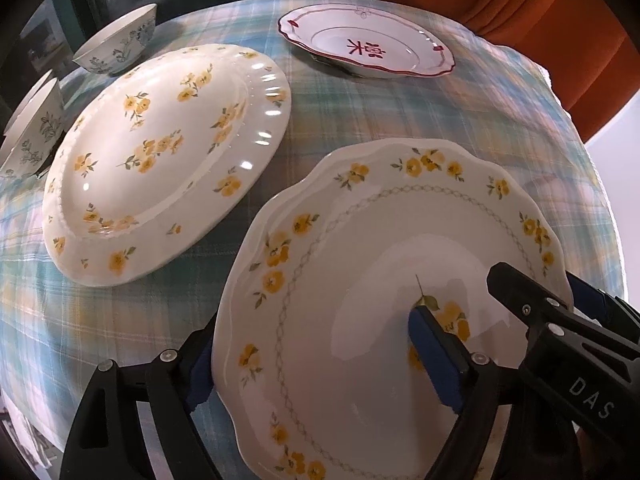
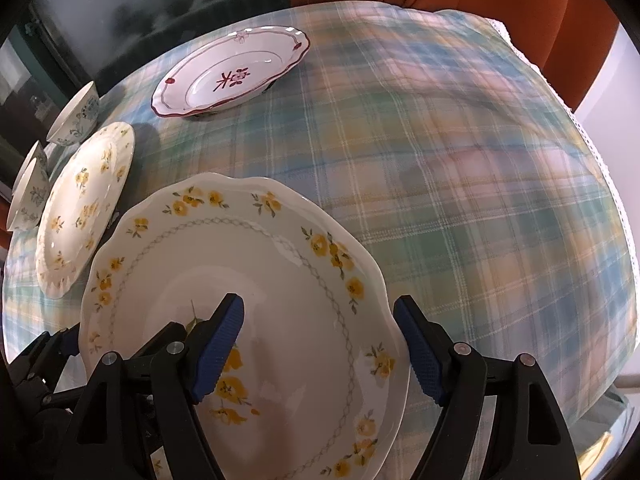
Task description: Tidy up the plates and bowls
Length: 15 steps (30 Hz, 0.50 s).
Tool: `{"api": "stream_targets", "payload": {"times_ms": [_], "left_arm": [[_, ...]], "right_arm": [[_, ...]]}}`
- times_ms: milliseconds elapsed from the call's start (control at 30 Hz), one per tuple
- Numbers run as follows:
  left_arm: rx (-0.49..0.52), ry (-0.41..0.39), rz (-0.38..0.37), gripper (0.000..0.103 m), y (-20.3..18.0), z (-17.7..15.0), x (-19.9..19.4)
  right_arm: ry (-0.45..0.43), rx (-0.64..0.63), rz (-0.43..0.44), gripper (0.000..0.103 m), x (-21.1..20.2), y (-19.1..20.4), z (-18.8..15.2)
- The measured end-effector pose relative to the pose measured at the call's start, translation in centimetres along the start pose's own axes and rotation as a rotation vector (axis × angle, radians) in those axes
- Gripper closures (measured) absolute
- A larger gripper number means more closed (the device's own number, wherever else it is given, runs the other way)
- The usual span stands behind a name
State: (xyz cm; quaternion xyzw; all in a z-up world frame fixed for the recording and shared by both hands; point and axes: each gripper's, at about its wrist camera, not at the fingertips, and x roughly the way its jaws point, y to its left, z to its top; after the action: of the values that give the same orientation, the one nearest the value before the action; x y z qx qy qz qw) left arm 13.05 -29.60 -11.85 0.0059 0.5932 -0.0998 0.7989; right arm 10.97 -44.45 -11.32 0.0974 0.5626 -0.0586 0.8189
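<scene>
Scalloped white ceramic plate with yellow flowers (image 1: 360, 280) sits nearest, between both tools, above the plaid tabletop (image 1: 460, 128). Left tool (image 1: 312, 360) straddles its left rim, fingers either side; whether it pinches, cannot tell. Right tool (image 2: 320, 352) likewise spans the right rim; clamping unclear. Further left: ribbed white yellow-flowered plate (image 1: 160, 160), blue-patterned bowls (image 1: 120, 40). Far side: red-trimmed white plate (image 1: 368, 44). Judgement: glazed, stiff, slippery, chip-prone; take by rim, pads on both faces.
</scene>
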Motion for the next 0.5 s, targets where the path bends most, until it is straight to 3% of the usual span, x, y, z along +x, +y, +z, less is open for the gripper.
{"api": "stream_targets", "payload": {"times_ms": [133,300,500], "left_arm": [[0.028,-0.004,-0.040,0.013,0.3,-0.1,-0.8],[0.098,-0.070,-0.065,0.008,1.1,-0.2,-3.0],[0.115,-0.082,-0.069,0.008,4.8,-0.1,-4.1]], "right_arm": [[-0.019,0.011,-0.031,0.022,-0.9,0.3,-0.3],[-0.070,0.052,-0.052,0.020,-2.7,1.2,-0.6],[-0.128,-0.011,-0.052,0.017,-4.9,6.1,-1.6]]}}
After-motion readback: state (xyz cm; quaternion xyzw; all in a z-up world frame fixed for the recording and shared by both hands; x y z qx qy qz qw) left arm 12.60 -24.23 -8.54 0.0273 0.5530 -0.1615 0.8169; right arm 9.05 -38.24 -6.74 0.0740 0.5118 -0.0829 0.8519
